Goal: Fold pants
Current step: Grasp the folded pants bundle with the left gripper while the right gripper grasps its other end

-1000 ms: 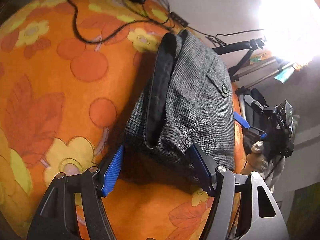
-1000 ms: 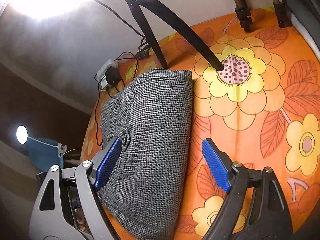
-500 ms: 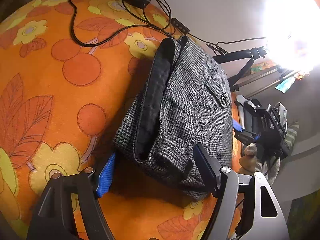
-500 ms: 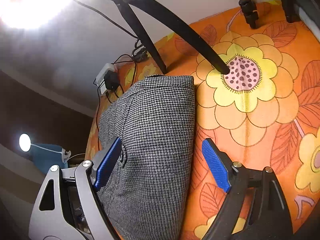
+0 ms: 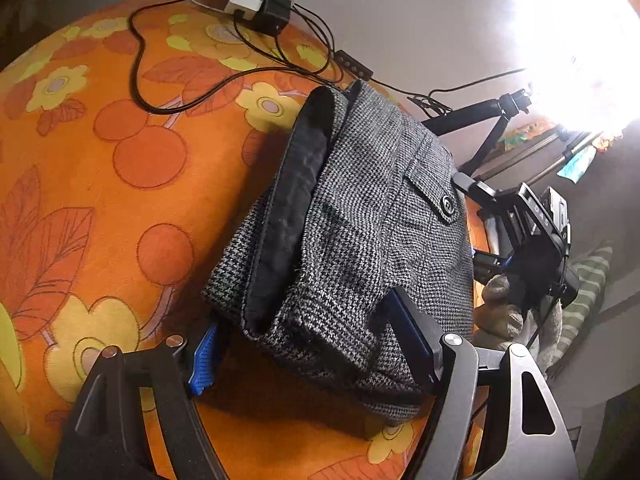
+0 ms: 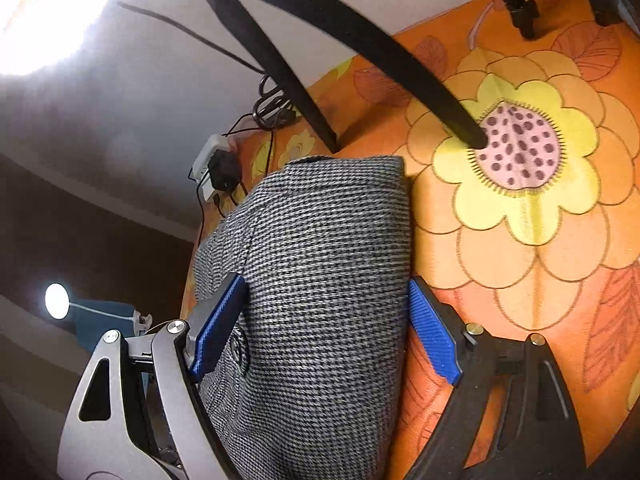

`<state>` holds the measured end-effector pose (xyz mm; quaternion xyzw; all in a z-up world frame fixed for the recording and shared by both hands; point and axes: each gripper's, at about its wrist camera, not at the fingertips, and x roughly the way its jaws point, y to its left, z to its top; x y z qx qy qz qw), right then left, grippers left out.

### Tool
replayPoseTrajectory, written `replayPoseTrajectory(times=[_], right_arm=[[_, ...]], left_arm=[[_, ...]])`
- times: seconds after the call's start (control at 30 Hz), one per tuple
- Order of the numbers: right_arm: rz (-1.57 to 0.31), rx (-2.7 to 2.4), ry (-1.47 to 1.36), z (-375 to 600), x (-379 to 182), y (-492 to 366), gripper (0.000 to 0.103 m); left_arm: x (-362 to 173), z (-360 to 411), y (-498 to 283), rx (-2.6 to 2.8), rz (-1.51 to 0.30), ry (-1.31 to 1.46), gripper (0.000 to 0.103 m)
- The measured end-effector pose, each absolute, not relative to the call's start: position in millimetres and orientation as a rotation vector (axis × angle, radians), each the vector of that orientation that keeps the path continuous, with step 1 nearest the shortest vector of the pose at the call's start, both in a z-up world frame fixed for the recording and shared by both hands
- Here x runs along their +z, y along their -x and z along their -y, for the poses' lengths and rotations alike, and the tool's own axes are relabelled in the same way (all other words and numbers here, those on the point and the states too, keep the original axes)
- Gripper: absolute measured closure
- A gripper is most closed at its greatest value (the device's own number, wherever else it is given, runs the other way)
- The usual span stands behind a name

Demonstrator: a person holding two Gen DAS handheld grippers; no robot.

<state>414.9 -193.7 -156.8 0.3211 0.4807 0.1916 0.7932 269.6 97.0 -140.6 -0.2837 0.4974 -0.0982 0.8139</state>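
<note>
Left wrist view: the houndstooth pants point(image 5: 360, 216) lie already folded into a thick bundle on the orange flowered bedspread point(image 5: 100, 184), with the black-lined waistband point(image 5: 296, 184) turned up on the near-left edge and a buttoned back pocket point(image 5: 436, 196) on top. The left gripper point(image 5: 308, 344) straddles the near end of the bundle; its blue pads stand on both sides of the cloth, but I cannot tell if they press on it or only touch it.

In the right wrist view, the right gripper point(image 6: 324, 324) stands wide over the other end — one pad lies on top of the cloth beside the button, the other just beside the folded edge, near the bedspread. It does not look clenched.

The fabric seems a thick woven wool type — soft, rather heavy for clothing, not slippery and not fragile. The layers will probably slide apart if only the top one is taken, so the hold should pinch all layers together at the folded edge or at the stiffer waistband. A black cable point(image 5: 168, 100) and a tripod leg point(image 6: 400, 64) are near, so the bundle should not be dragged toward them.
</note>
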Motion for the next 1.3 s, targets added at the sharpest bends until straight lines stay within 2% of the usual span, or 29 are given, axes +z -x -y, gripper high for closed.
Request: replayPoseTrajectory(times=[0.13,0.5,0.57,0.7,0.77,0.9,1.0,1.1,1.3], right_arm=[[-1.035,0.42,-0.688,189,-157,-415,0.022],[-1.023,0.428,-0.706,193,-159,-413,0.024],[-1.021,0.433,-0.718,193,-160,-414,0.024],[-1.014,0.443,-0.742,192,-162,-415,0.024],[-1.015,0.447,-0.725,187,-161,-416,0.031],[-1.017,0.43,-0.695,183,-159,-415,0.062],[-1.002,0.418,-0.673,181,-151,-413,0.074],[-0.979,0.393,-0.594,171,-137,-408,0.078],[-0.933,0.381,-0.504,159,-113,-396,0.081]], left_arm=[[-142,-94,-269,-0.224,-1.045,0.57,0.035],[-144,-91,-279,-0.196,-0.993,0.577,0.035],[-145,-91,-282,-0.196,-0.993,0.582,0.043],[-146,-86,-285,-0.201,-0.989,0.574,0.051],[-144,-84,-285,-0.205,-0.984,0.559,0.054],[-139,-79,-284,-0.221,-0.966,0.509,0.06],[-133,-75,-281,-0.226,-0.941,0.452,0.066],[-129,-74,-279,-0.23,-0.929,0.433,0.069],[-124,-74,-273,-0.242,-0.911,0.412,0.07]])
